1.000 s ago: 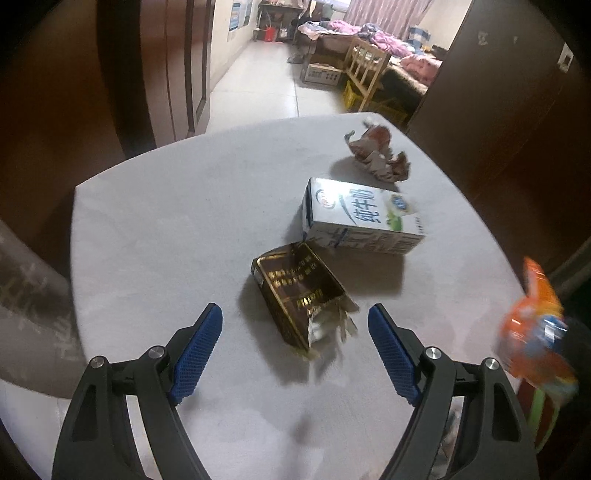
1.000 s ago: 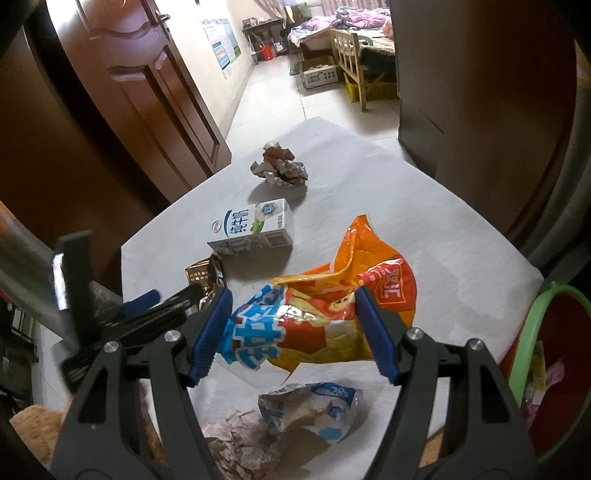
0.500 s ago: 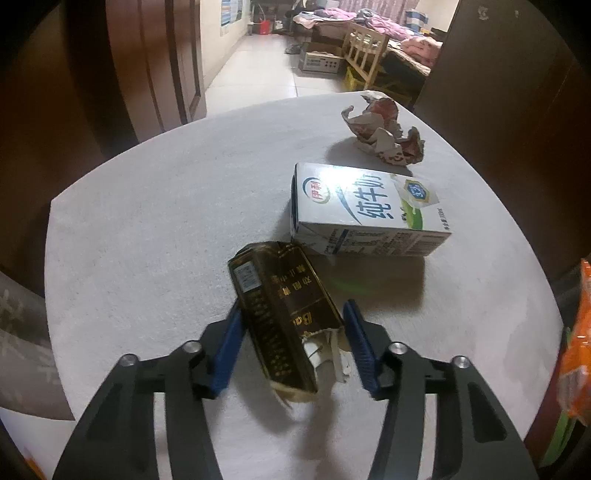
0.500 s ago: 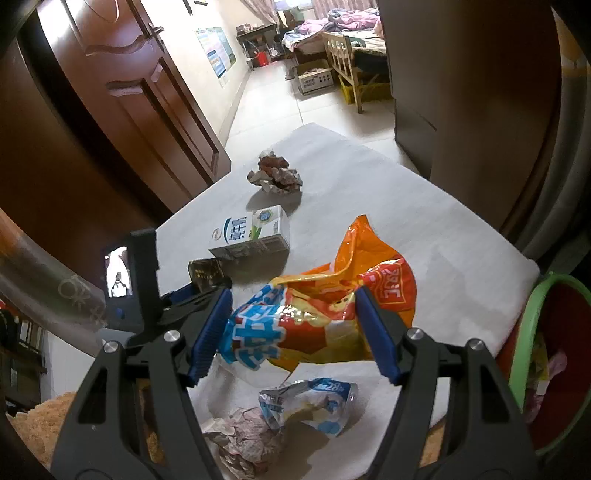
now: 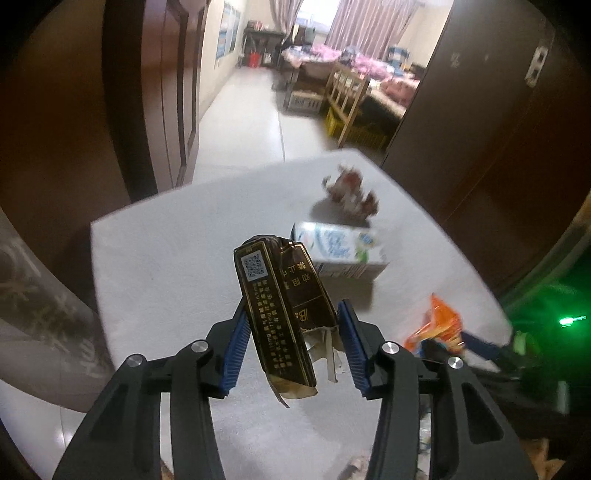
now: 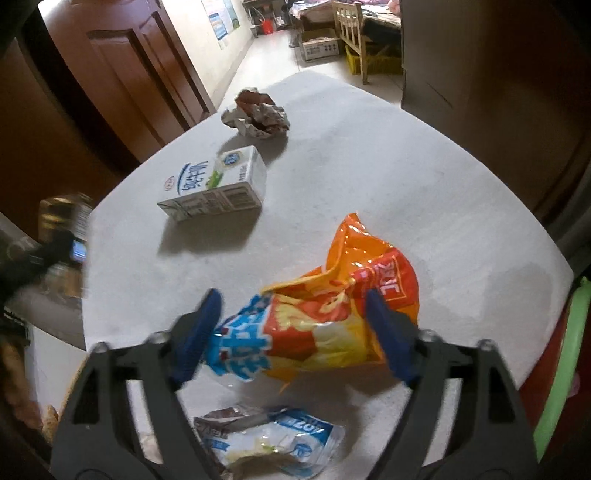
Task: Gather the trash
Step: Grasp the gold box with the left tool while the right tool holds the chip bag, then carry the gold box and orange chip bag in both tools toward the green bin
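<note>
Because the left tool (image 5: 291, 343) pinched the brown box (image 5: 280, 314) across its narrow sides, the box stood clear above the bench (image 5: 166, 258), with the milk carton (image 5: 340, 254) beyond its tip. From the right view, the right tool (image 6: 291, 328) was opening around the orange snack bag (image 6: 332, 317), its pads apparently barely touching; only here appeared the green bin (image 6: 561, 358) to its right and a white wrapper (image 6: 273, 443) beneath it.

Dim indoor light, brightest from the curtained window (image 5: 354, 22) far down the hall; fisheye edges bend and darken, motion blur smears the milk carton (image 5: 338, 251).
</note>
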